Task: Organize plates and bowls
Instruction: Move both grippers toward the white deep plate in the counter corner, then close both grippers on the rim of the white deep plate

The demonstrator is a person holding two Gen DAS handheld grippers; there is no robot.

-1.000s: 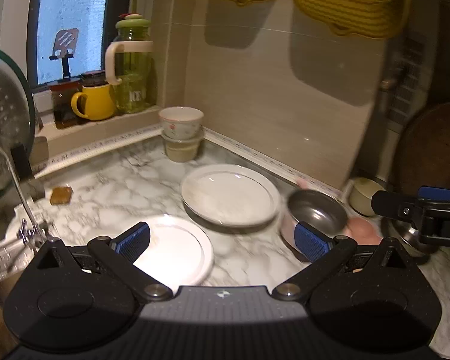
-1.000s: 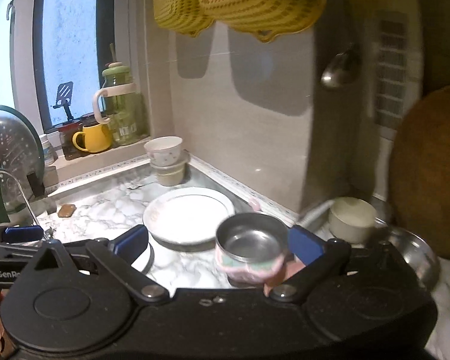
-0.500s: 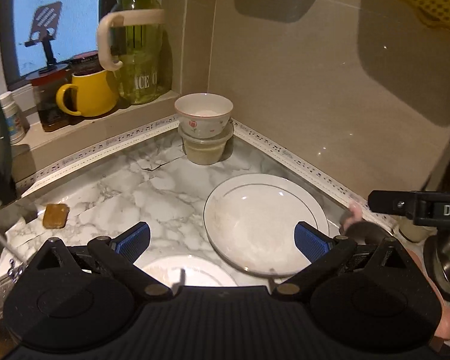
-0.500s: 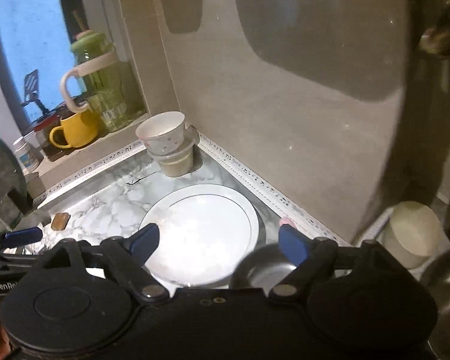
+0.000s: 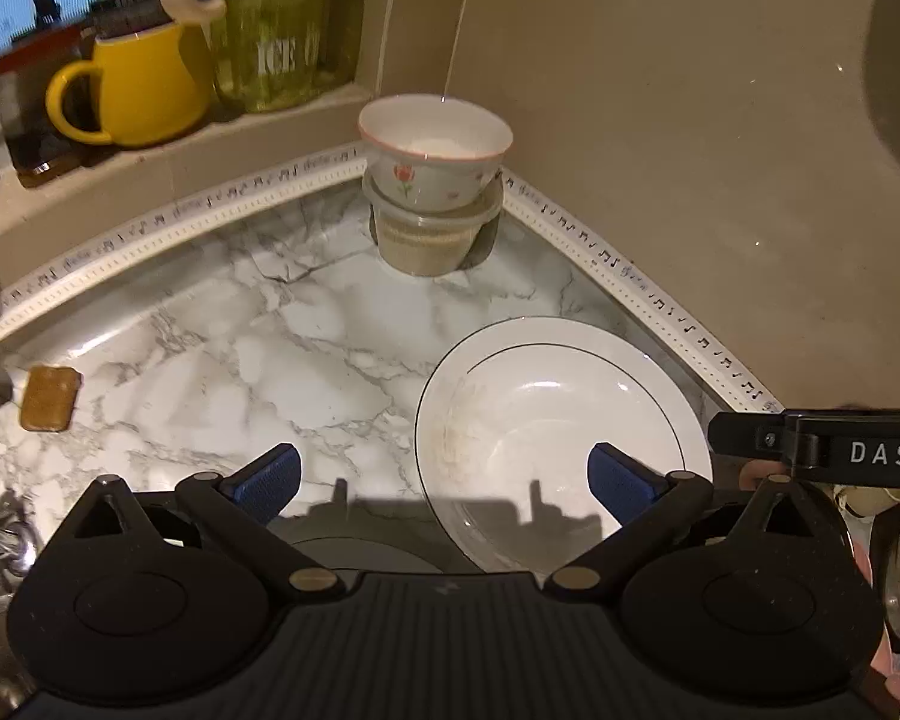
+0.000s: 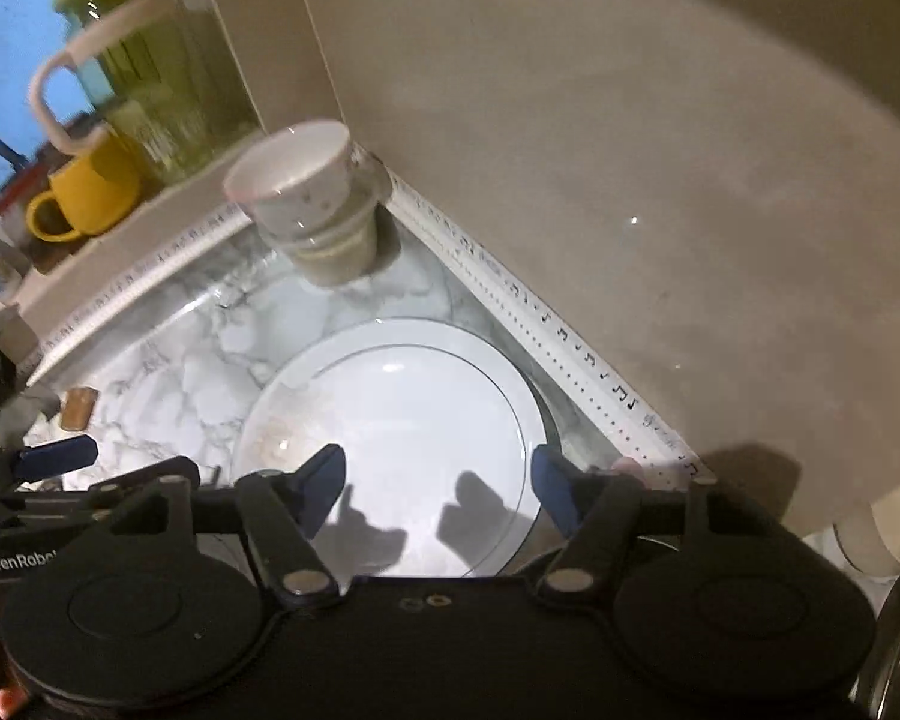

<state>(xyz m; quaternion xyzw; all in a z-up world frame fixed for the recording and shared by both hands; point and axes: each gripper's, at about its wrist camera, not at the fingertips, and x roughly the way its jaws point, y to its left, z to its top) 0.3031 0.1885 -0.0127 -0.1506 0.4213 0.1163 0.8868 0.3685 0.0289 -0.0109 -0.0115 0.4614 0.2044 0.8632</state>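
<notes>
Landmark: the white plate [image 5: 561, 420], lying flat on the marble counter [image 5: 222, 360] close to the tiled wall's trim strip.

Left view. Your left gripper [image 5: 444, 477] hangs above the plate's near-left rim, jaws spread wide and grasping nothing; its right pad [image 5: 621, 480] is over the plate's well, its left pad over bare counter. The plate is round, face up, with no long axis to speak of. Beyond the plate, in the corner, a flowered bowl [image 5: 435, 150] sits upright, nested in a plastic tub [image 5: 429, 240]. Left of the plate lies a small brown block [image 5: 50, 396]. This view alone shows a flower print on the bowl, and your right gripper's finger entering from the plate's right.

Right view. Your right gripper [image 6: 438, 489] is over the plate's [image 6: 402, 420] near edge, jaws closing, with nothing between them but the plate below. The bowl [image 6: 291, 177] appears tilted here, though blur makes that uncertain. Only this view shows a metal rim at the lower right, well past the plate.
</notes>
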